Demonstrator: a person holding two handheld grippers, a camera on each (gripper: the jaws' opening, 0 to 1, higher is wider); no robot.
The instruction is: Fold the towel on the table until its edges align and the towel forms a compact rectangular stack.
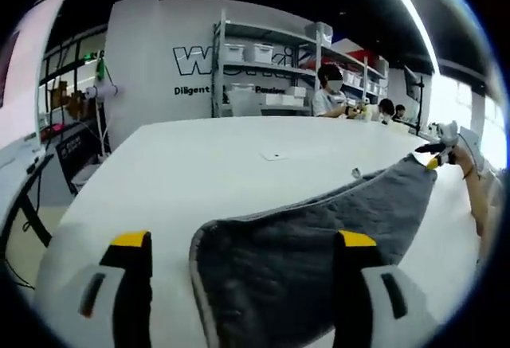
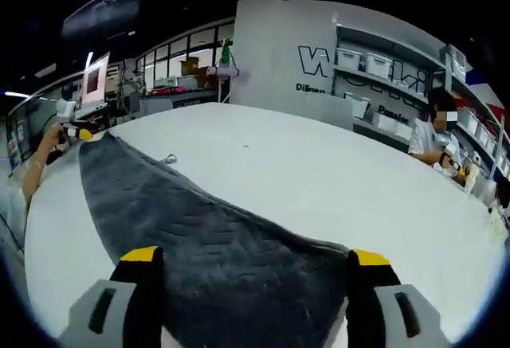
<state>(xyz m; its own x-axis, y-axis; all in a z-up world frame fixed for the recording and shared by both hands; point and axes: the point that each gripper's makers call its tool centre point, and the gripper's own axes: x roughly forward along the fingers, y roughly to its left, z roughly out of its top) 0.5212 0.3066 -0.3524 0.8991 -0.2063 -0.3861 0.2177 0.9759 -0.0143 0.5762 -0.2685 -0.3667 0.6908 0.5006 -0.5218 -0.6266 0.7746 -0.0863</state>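
Observation:
A dark grey quilted towel (image 1: 319, 228) with a pale edge lies stretched out on the white table (image 1: 207, 165). In the left gripper view its near rounded end rests between the wide-apart yellow-tipped jaws of my left gripper (image 1: 244, 240), which is open. The far end of the towel reaches my right gripper (image 1: 437, 155), held by a hand at the right. In the right gripper view the towel (image 2: 183, 220) runs from between the spread jaws of my right gripper (image 2: 256, 256), open, up to the left gripper (image 2: 76, 133) at its far corner. A small tag (image 2: 170, 158) sticks out of the edge.
The table (image 2: 319, 173) stretches wide beyond the towel. A small flat mark (image 1: 275, 156) lies on it. Behind stand shelves with white bins (image 1: 255, 53) and seated people (image 1: 328, 93). A monitor (image 2: 97, 77) and desks sit at the far left.

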